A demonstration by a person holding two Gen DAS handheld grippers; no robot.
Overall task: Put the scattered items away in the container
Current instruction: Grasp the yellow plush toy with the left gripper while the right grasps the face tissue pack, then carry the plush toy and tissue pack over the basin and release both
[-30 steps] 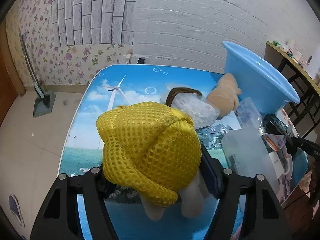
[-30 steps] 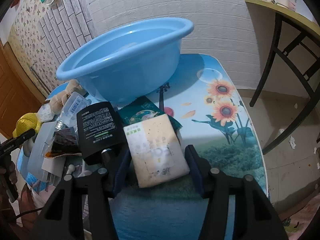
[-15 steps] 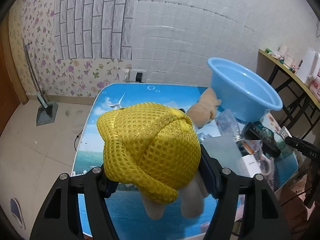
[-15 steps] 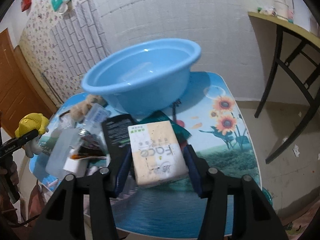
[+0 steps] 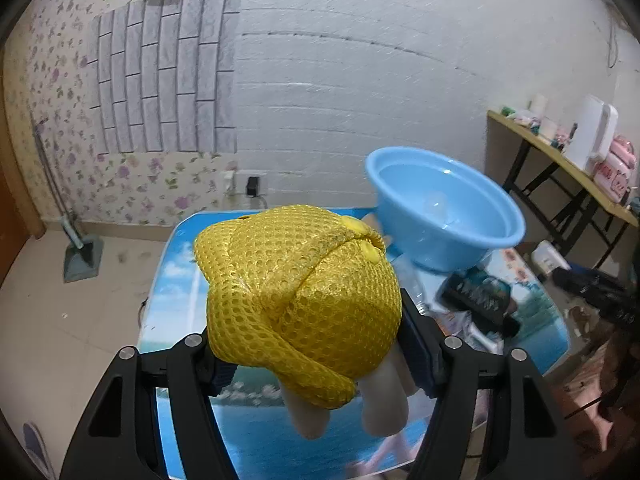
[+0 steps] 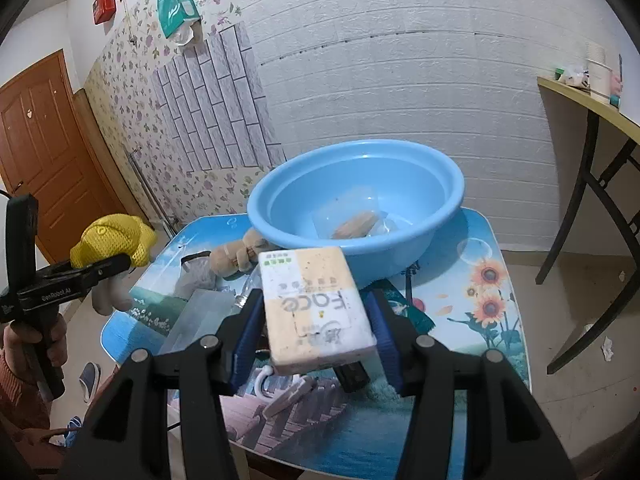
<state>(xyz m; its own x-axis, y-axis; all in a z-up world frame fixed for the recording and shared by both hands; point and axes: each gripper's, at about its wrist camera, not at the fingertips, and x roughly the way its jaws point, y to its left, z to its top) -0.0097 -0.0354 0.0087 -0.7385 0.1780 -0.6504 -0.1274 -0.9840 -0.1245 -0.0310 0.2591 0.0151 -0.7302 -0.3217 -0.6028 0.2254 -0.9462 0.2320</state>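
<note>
My left gripper (image 5: 316,352) is shut on a plush toy in a yellow mesh hat (image 5: 296,280), held in the air above the near left part of the table; its pale legs hang below the fingers. The right wrist view shows the same toy (image 6: 114,240) at the left. My right gripper (image 6: 316,320) is shut on a flat cream and white pack (image 6: 308,280), lifted in front of the blue basin (image 6: 384,256). The basin (image 5: 516,232) stands at the table's far side and holds a clear bag with something brown (image 6: 356,224).
On the picture-printed table (image 6: 480,320) lie a brown plush (image 6: 236,256), a clear plastic box (image 6: 200,316), a black bottle (image 5: 480,300) and a white hook (image 6: 280,384). A side desk (image 6: 580,96) stands at the right. A hand (image 6: 36,336) holds the left gripper.
Both grippers have risen with their loads: the pack has come up off the table, the toy hangs higher, and the table and basin now sit further below.
</note>
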